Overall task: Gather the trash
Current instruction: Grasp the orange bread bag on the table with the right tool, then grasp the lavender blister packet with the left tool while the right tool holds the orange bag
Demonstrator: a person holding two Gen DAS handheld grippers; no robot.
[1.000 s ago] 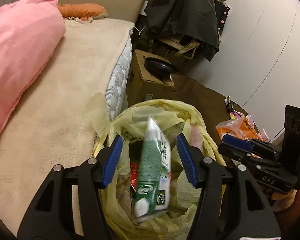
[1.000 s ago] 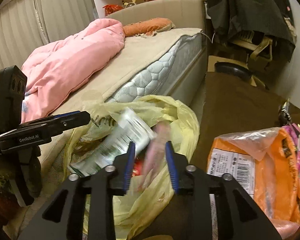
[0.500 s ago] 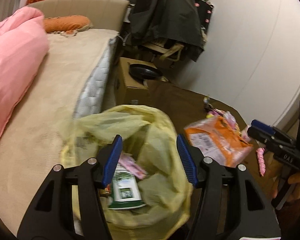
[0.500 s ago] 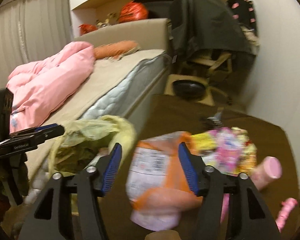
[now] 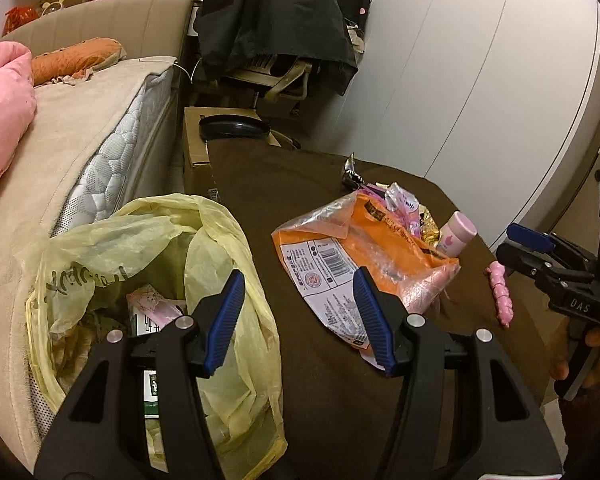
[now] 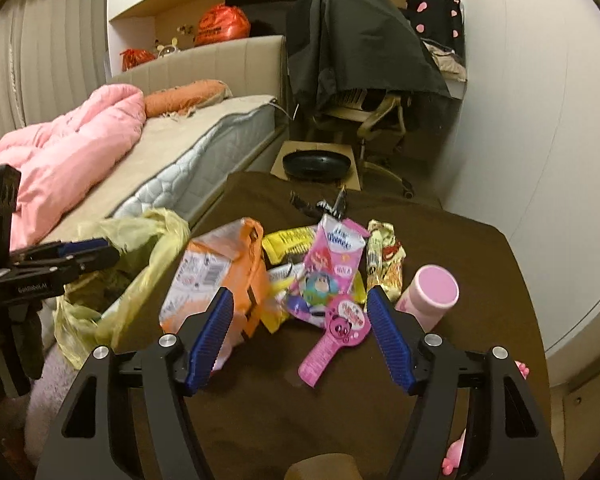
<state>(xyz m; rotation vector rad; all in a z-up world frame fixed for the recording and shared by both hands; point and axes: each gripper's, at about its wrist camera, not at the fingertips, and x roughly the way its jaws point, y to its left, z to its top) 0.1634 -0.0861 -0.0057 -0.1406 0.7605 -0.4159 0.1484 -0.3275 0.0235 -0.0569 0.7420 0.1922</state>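
A dark brown cloth-covered worktop [image 6: 440, 240] is filling the middle of both views, its far edge meeting a brown cardboard box [image 5: 196, 140] and its left edge running beside a beige bed [image 5: 80, 128]. One thin yellow plastic trash bag [image 5: 220, 248] is sagging open at the worktop's left edge, against the bed, with a green and white carton [image 5: 150, 384] and a pink wrapper [image 5: 152, 300] lying inside.

The left gripper [image 5: 296, 320] is hovering with its jaws standing wide and nothing between them, above the gap between the bag and one crinkled orange plastic package [image 5: 364, 248]. The right gripper [image 6: 300, 332] is hovering over the trash pile; its jaws are opening, already wide, with nothing between the pads.

The pile is sitting mid-worktop, leaving bare cloth in front of it and along the right and far sides. In it are lying the orange package, one pink cartoon-printed pouch [image 6: 332, 264], one yellow wrapper [image 6: 288, 242], one gold and red wrapper [image 6: 386, 264], one pink paddle-shaped card [image 6: 336, 336] and one pink capped bottle [image 6: 432, 296] on its side. One small pink twisted piece [image 5: 502, 296] is lying apart near the right edge.
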